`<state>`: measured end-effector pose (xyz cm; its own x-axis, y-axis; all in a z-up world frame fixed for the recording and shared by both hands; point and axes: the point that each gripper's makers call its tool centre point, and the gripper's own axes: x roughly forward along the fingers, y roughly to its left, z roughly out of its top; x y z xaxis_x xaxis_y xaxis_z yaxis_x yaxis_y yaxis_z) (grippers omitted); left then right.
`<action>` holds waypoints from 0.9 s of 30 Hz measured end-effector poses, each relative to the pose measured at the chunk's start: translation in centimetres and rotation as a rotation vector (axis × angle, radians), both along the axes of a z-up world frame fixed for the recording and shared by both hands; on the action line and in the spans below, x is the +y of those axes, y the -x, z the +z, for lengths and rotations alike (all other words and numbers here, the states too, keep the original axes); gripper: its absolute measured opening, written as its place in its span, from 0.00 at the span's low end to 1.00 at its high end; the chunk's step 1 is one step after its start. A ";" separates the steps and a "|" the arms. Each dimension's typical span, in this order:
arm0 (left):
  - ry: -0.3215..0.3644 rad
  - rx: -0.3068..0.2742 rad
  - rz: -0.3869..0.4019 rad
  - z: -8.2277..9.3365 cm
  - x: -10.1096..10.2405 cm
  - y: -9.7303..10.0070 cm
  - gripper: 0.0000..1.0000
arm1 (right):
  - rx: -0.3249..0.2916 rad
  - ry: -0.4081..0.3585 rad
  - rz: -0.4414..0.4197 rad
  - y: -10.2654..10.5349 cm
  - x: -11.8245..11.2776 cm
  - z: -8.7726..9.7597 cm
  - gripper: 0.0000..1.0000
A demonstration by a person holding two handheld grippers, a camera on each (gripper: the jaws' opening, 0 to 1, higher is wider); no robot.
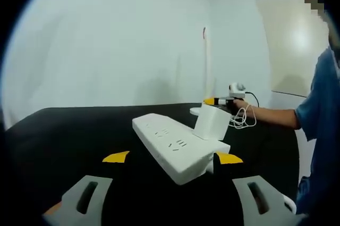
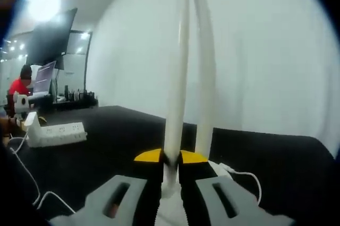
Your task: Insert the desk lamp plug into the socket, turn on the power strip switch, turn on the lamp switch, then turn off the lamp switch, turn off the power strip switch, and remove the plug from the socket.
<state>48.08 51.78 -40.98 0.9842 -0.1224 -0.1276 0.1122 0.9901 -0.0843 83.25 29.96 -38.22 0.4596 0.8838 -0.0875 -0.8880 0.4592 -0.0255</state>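
Observation:
The white power strip (image 1: 175,146) lies on the black table (image 1: 64,135), its near end between my left gripper's (image 1: 172,157) wide-apart yellow fingertips (image 1: 116,157); this gripper is open. A white plug block (image 1: 212,122) sits in the strip. Farther back stands the desk lamp (image 1: 206,61), with my right gripper (image 1: 220,101) at its foot. In the right gripper view, my right gripper (image 2: 171,157) is shut on the lamp's white stem (image 2: 175,77) just above the base. A second white bar (image 2: 204,66) rises beside it. The strip (image 2: 56,130) lies far left.
A white cable (image 2: 241,175) trails over the black table (image 2: 106,141) on both sides of the lamp. A person's blue sleeve (image 1: 319,109) and forearm reach in from the right. White walls stand close behind. A person in red (image 2: 20,85) sits at a far desk.

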 end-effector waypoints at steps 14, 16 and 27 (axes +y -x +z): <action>-0.007 0.006 -0.001 -0.2 -0.2 -0.1 0.59 | -0.011 0.007 -0.024 -1.2 -0.4 -0.4 0.13; -0.005 0.006 0.000 -0.2 -0.1 -0.1 0.59 | -0.013 0.009 -0.025 -1.2 -0.4 -0.4 0.13; 0.001 0.004 0.005 -0.1 0.0 0.0 0.58 | 0.016 -0.003 -0.007 -0.3 -0.1 -0.4 0.14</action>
